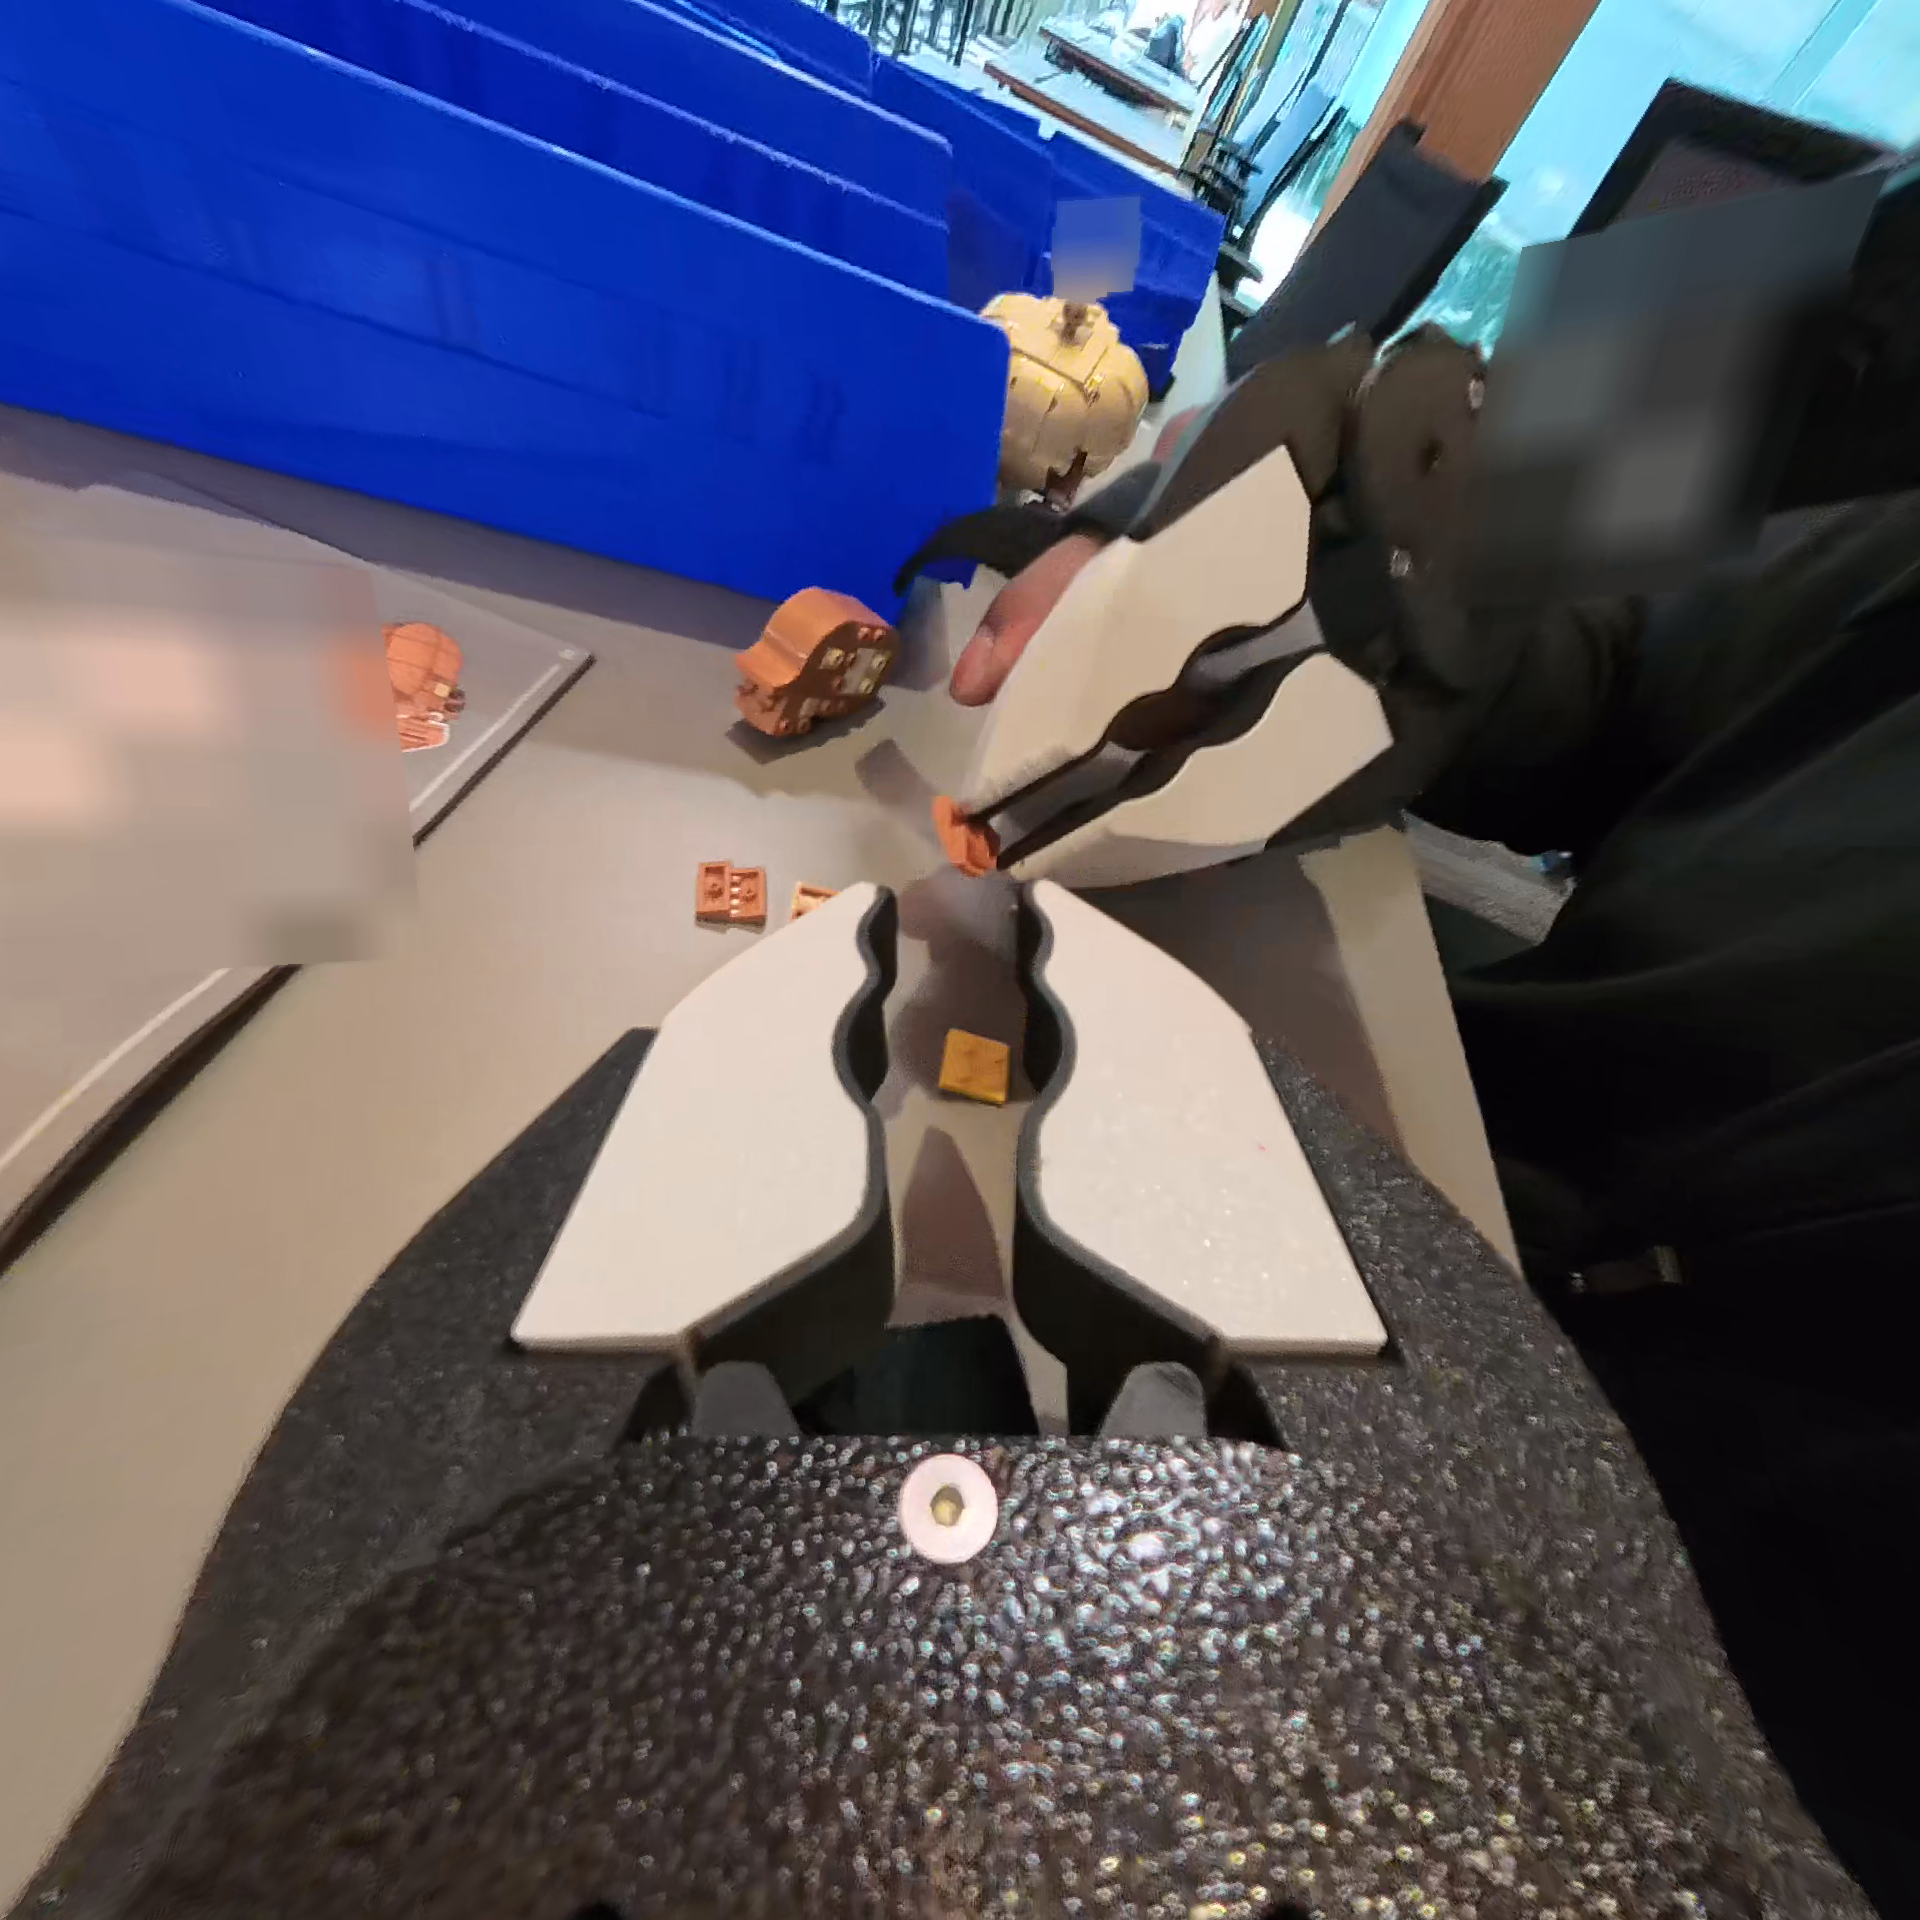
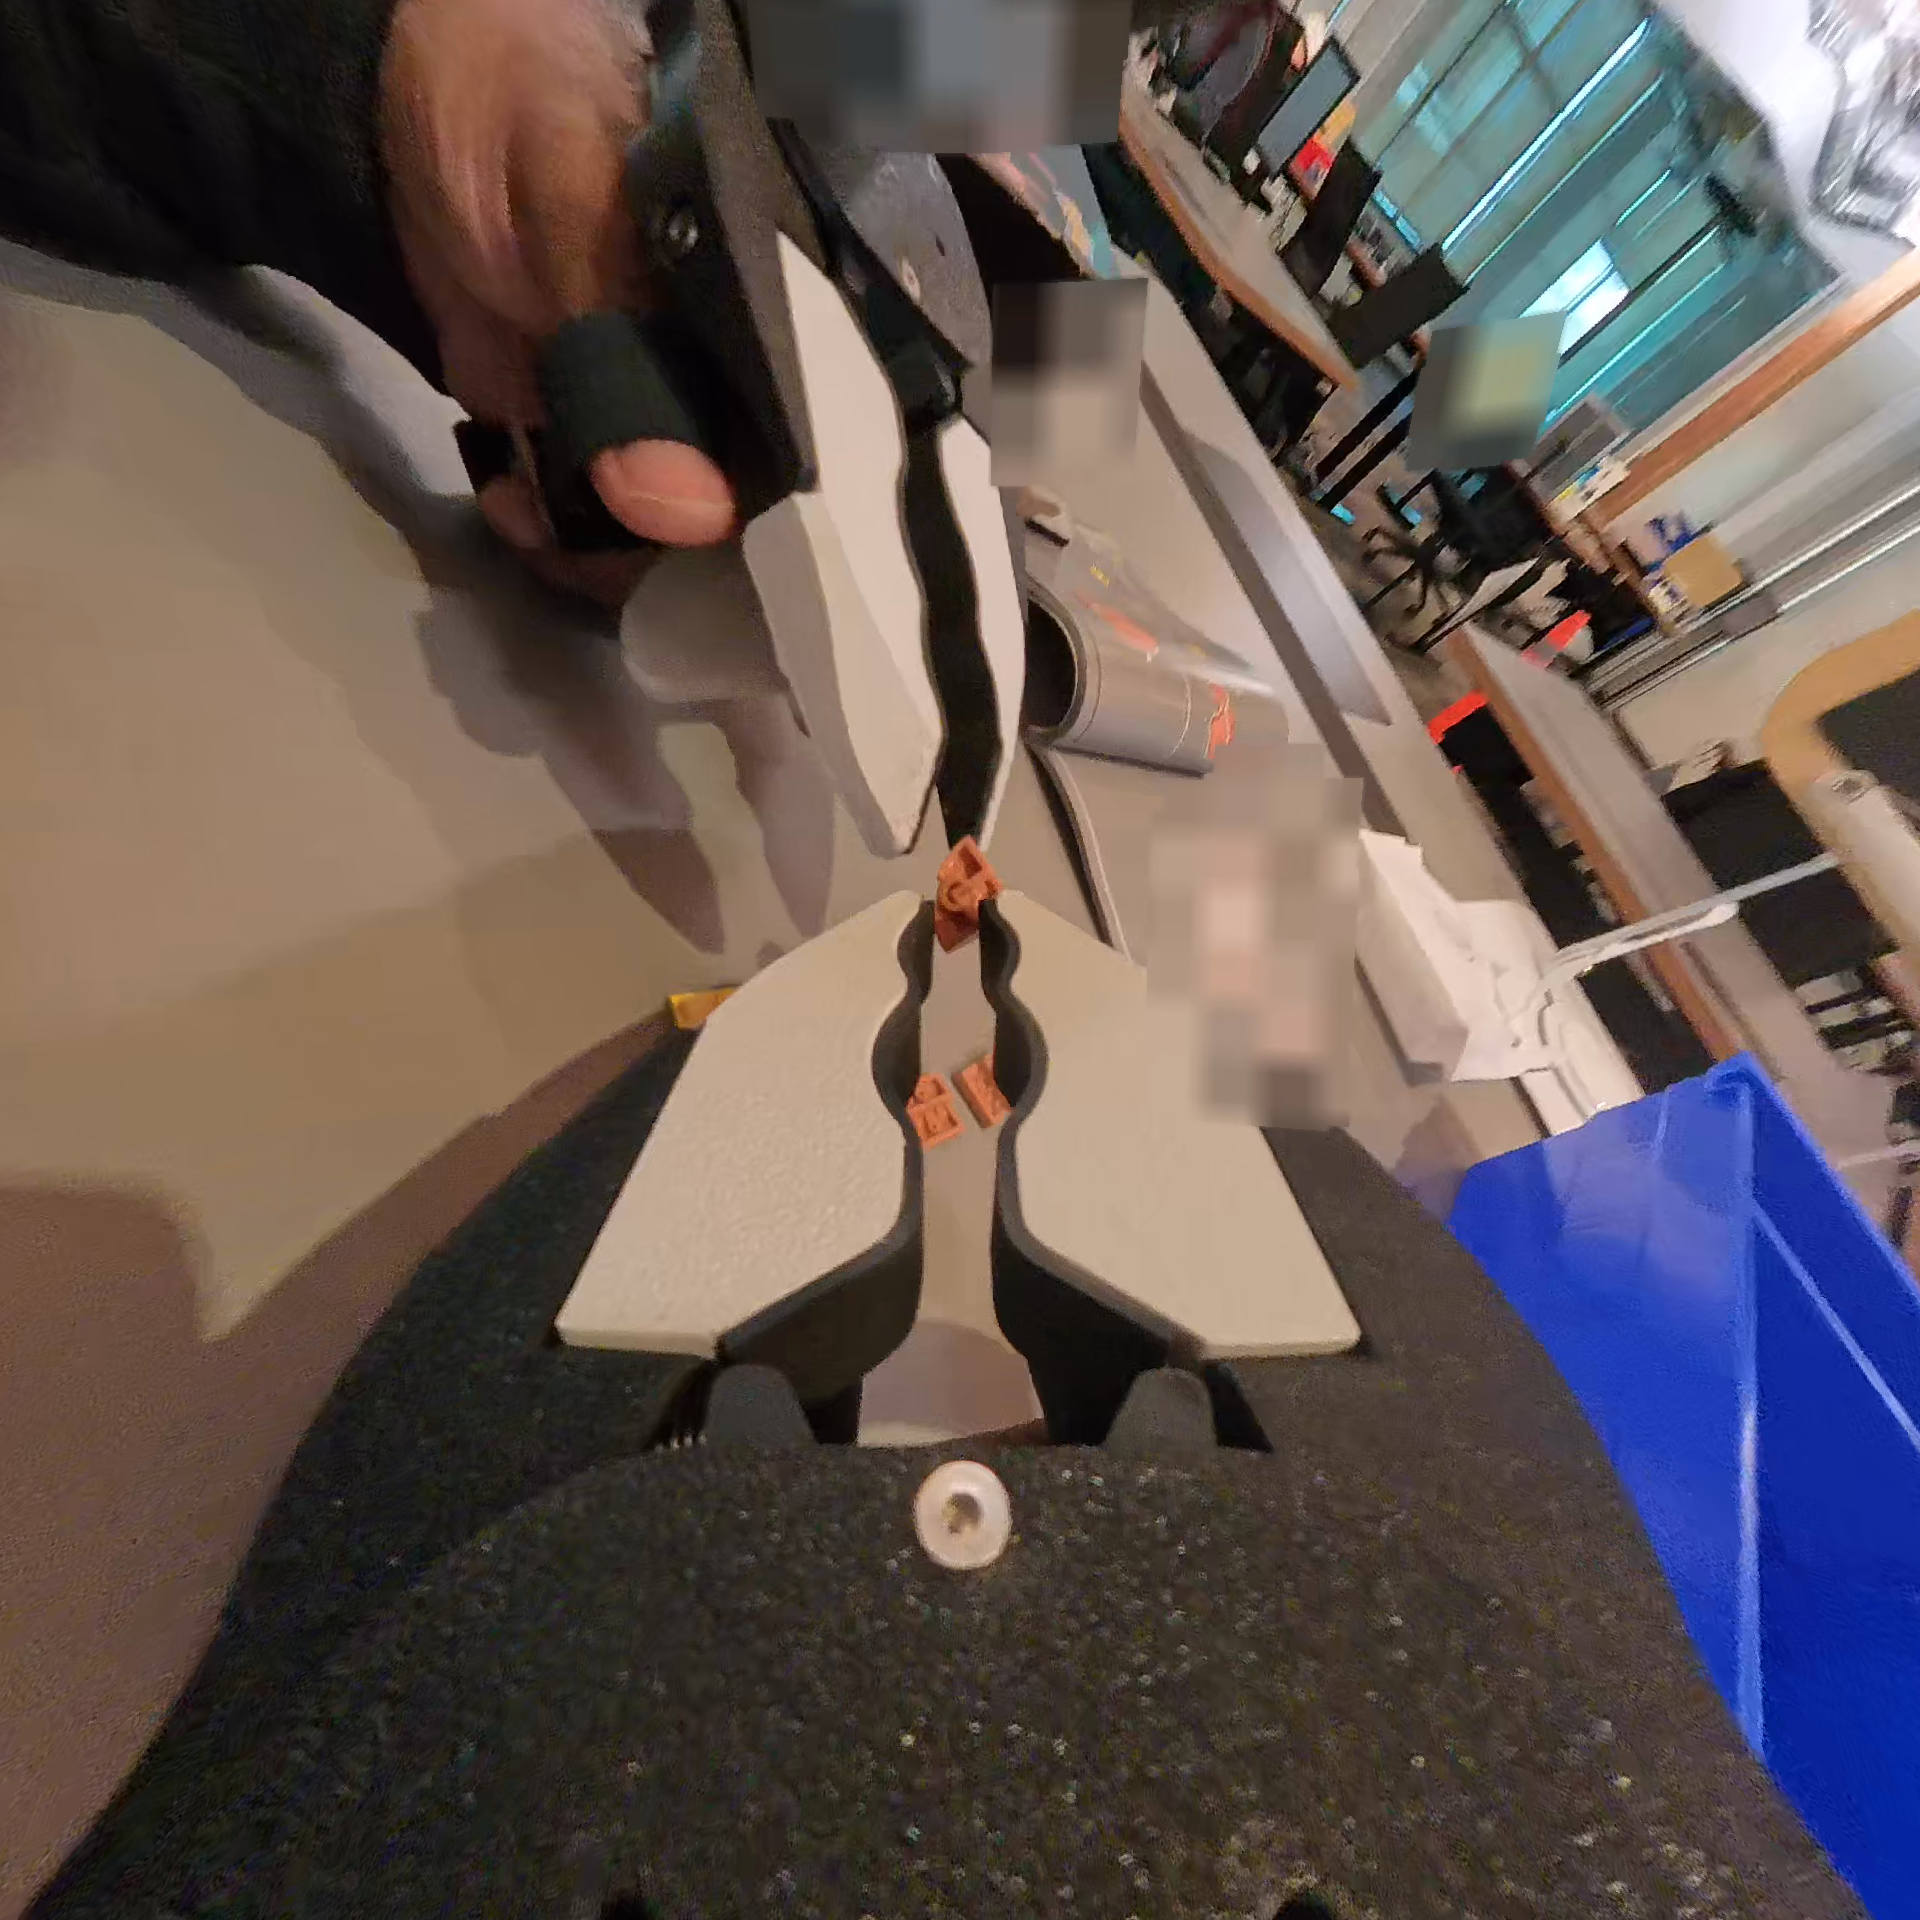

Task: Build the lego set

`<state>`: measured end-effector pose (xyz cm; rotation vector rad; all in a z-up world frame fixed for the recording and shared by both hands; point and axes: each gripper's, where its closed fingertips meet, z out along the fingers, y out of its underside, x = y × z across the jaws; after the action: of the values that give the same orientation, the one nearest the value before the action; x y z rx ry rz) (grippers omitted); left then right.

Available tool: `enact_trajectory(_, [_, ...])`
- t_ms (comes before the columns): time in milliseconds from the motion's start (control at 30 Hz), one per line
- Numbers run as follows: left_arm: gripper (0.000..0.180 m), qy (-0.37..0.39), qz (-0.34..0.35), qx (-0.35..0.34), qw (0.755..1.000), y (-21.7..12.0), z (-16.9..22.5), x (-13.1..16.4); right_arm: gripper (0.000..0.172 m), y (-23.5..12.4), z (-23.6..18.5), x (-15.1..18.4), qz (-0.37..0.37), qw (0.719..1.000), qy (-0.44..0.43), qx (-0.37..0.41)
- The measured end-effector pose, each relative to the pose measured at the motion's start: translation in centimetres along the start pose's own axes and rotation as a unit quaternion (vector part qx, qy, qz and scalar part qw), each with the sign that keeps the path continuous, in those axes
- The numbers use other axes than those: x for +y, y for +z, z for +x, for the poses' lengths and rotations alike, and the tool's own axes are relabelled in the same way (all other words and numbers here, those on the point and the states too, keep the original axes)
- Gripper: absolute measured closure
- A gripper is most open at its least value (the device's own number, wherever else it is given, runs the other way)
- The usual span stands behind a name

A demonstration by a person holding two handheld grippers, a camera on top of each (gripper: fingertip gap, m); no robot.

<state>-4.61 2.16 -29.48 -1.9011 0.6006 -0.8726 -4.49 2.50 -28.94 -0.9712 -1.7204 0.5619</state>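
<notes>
Grey tabletop (image 1: 312, 1091) fills the left wrist view, bounded along its far side by a row of blue bins (image 1: 468, 270); the table's right edge runs close beside a person in dark clothing.

Left wrist view: left gripper (image 1: 956, 909) stands narrowly parted, nothing between its pads. A small yellow tile (image 1: 975, 1067) lies on the table below the gap, touching neither finger. Just beyond the fingertips, the right gripper (image 1: 992, 842) pinches a small orange brick piece (image 1: 964, 836) raised off the surface. Left of that piece lie loose orange plates (image 1: 730, 894); farther toward the bins sit an orange brick assembly (image 1: 816, 675) and a tan brick pumpkin (image 1: 1070, 384). Bare table lies open left of the loose plates.

Right wrist view: right gripper (image 2: 961, 914) is nearly closed, both pads pressed on the orange brick piece (image 2: 961, 899), which sticks out past the tips. The left gripper's tips sit just beyond it; contact cannot be judged. Two orange plates (image 2: 956, 1107) lie on the table under the gap. A blue bin (image 2: 1683, 1351) stands to the right of the piece; desks and windows lie far behind.
</notes>
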Motion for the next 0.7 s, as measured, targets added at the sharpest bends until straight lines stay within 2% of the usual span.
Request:
enact_trajectory(133, [0.161, -0.011, 0.008, 0.015, 1.000, 0.1, 0.4, -0.2, 0.164, 0.4, -0.8, -0.2, 0.000, 0.999, -0.043, 0.005])
enact_trajectory(200, [0.173, -0.010, 0.008, 0.016, 1.000, 0.1, 0.4, -0.1, 0.164, 0.4, -1.1, -0.4, 0.005, 0.998, -0.062, 0.005])
enact_trajectory(300, [0.176, 0.010, -0.001, 0.013, 1.000, 0.0, 0.5, 0.1, 0.165, 0.5, -1.3, -0.4, 0.007, 0.998, -0.054, -0.001])
enact_trajectory(333, [0.176, 0.027, -0.007, 0.006, 1.000, 0.0, 0.4, 0.2, 0.168, 0.5, -1.2, -0.2, 0.004, 0.999, -0.047, 0.001])
enact_trajectory(433, [0.176, 0.110, -0.028, -0.037, 0.993, 0.0, 0.0, 0.5, 0.161, 0.6, -1.2, 0.6, -0.015, 1.000, -0.019, -0.017])
enact_trajectory(533, [0.176, 0.218, -0.051, -0.081, 0.971, 0.0, -0.3, 0.7, 0.153, 0.5, -1.7, 1.0, -0.021, 0.998, 0.031, -0.055])
enact_trajectory(700, [0.176, 0.342, -0.039, -0.066, 0.937, 0.2, 1.5, 0.6, 0.152, 0.3, -1.9, 0.2, 0.006, 0.995, 0.061, -0.079])
